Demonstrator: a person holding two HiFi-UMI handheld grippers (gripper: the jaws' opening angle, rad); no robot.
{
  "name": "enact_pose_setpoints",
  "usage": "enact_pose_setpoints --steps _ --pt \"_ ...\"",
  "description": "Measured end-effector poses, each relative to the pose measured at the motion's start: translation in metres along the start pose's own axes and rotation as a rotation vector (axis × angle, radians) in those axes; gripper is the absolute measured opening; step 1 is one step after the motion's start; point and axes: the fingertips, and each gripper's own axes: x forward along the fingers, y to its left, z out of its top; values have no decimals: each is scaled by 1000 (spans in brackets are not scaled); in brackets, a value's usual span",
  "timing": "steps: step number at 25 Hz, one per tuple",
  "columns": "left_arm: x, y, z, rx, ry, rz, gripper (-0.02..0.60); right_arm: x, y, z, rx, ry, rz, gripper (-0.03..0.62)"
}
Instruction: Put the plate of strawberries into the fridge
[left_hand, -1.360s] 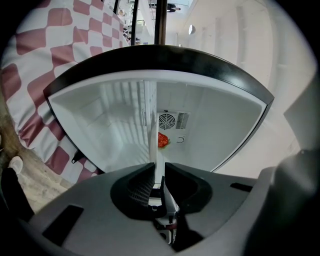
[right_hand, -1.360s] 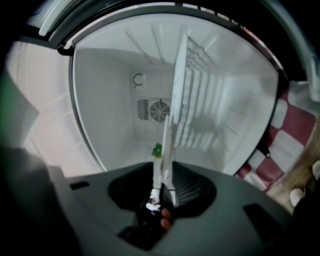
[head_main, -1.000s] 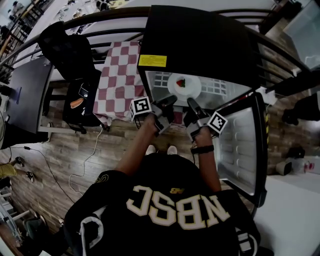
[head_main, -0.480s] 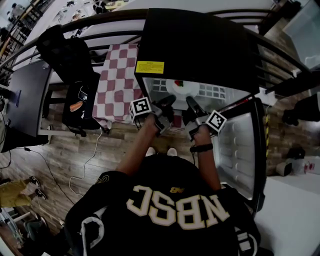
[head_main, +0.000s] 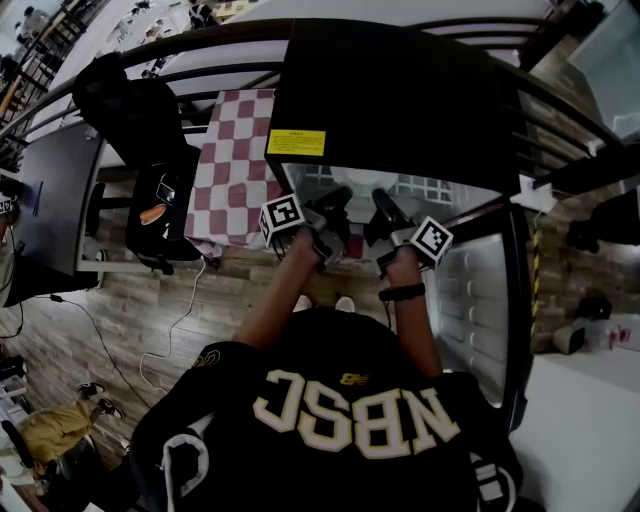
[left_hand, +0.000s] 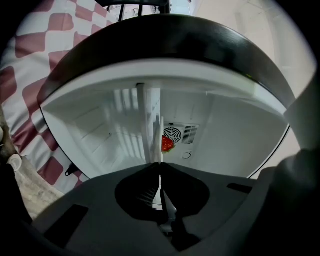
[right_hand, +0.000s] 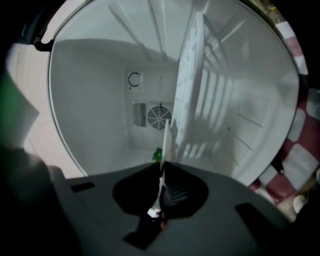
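Left gripper (left_hand: 159, 167) and right gripper (right_hand: 162, 167) pinched the plate (right_hand: 165, 142) by its rim, right jaws just closed tighter on it, plate edge-on, strawberry (left_hand: 167, 143) half-hidden, fridge (head_main: 400, 90) roof blocking the overhead view.

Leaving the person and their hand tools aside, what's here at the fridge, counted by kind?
Black fridge, door open: 1
Round white plate: 1
Red strawberry in view: 1
White wire fridge shelf: 1
Red-and-white checked tablecloth: 1
Total: 5

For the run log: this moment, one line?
plate: in fridge | left gripper: shut on plate | right gripper: just closed tighter on plate
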Motion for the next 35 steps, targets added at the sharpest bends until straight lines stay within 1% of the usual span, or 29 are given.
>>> enact_pose_setpoints --steps 7,12,16,19,21,24,26,28,29,33,35 --pt "2 -2 5 1 -19 -10 29 2 2 2 -17 15 -4 41" --pt "0 -2 4 4 -26 2 29 0 0 -2 -45 36 -58 43" --pt "0 0 5 5 -35 5 29 0 -3 -2 -34 39 -58 41" --pt "0 1 4 7 -42 5 31 -1 -3 -3 -51 48 -64 43" --pt "-1 0 2 21 -40 4 31 -2 -3 -2 -69 48 -76 43" --pt "-4 -1 -1 43 -35 1 32 -4 -4 -2 -110 43 -112 45" --pt "-7 0 -2 47 -36 1 32 -6 -6 -1 -127 36 -119 82" --pt "-10 1 -4 52 -36 4 39 -8 -6 -1 -144 36 -114 145" --pt "-11 0 -5 56 -35 5 46 -9 -5 -2 -154 36 -113 155" --pt "-17 -1 -12 83 -17 8 69 -16 -2 -11 -181 44 -127 156" --pt "-21 -1 -19 99 1 12 71 -22 1 -16 -205 46 -124 156"
